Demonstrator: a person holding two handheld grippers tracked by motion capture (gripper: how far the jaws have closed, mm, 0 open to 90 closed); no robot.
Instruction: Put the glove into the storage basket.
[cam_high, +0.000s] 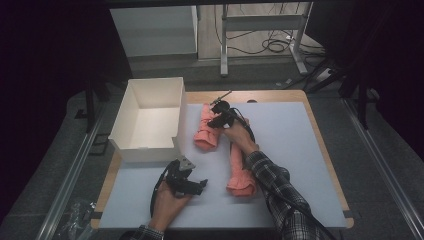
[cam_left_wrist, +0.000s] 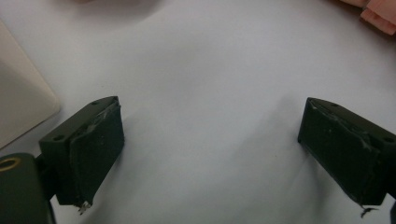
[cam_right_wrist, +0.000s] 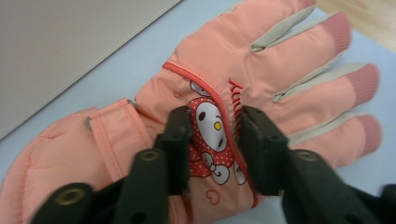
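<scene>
Left gripper (cam_high: 200, 184), nearest us, rests open and empty; right gripper (cam_right_wrist: 212, 140) pinches only the far glove's (cam_right_wrist: 224, 88) padded back, which we judge may slip free.

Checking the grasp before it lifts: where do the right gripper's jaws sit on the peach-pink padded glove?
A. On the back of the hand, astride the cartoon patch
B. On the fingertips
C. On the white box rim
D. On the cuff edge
A: the right gripper has its jaws on either side of the cartoon patch on the peach-pink padded glove.
</scene>
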